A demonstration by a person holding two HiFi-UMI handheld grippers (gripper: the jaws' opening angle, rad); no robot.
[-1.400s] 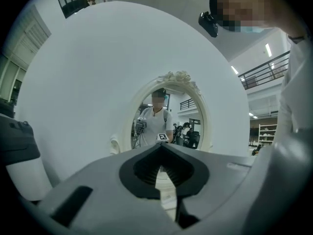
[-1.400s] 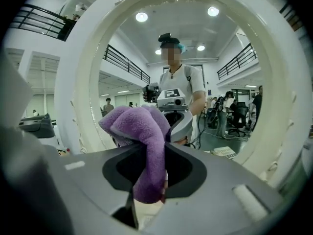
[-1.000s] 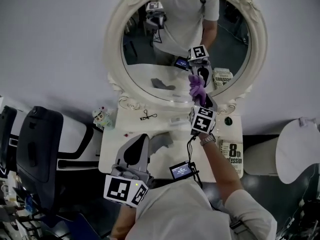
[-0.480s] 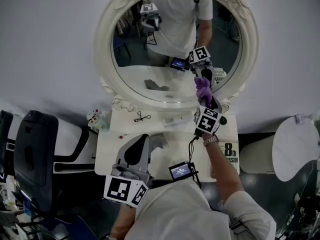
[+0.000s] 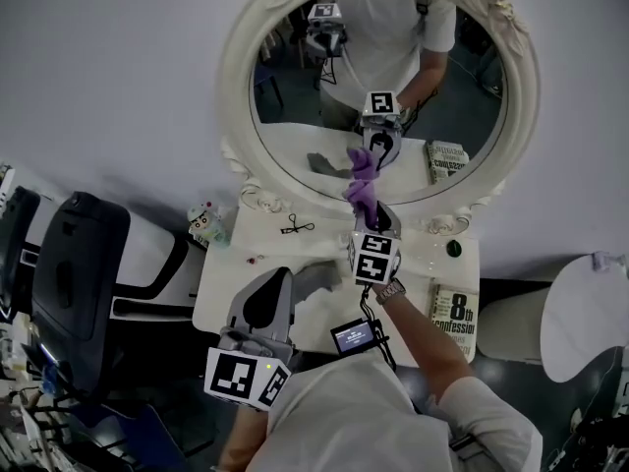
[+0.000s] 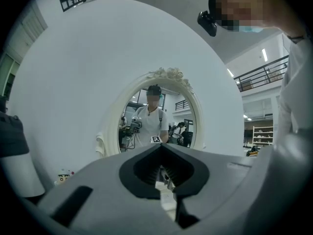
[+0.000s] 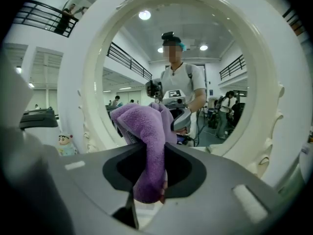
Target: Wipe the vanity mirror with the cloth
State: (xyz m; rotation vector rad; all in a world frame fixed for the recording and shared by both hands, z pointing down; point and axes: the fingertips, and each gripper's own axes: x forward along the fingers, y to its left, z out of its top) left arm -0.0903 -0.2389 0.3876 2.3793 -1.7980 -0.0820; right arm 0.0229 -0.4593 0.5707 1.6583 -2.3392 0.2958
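My right gripper (image 5: 371, 212) is clamped tight on the purple cloth (image 5: 360, 187). The cloth is a fluffy, bunched wad and sits against the lower glass of the vanity mirror (image 5: 295, 106), meeting its own reflection there. The mirror is oval, in a cream frame with carved scrollwork. My left gripper (image 5: 267, 301) hangs low over the near edge of the white bench (image 5: 265, 249), its jaws closed together on nothing. Around the working spot, the bench carries a small figurine (image 5: 203, 224) at the far left corner and a thin black clip (image 5: 293, 228) below the frame. A dark round knob (image 5: 452, 249) and a book (image 5: 454, 315) lie to the right. A black chair (image 5: 74, 283) stands left of the bench.
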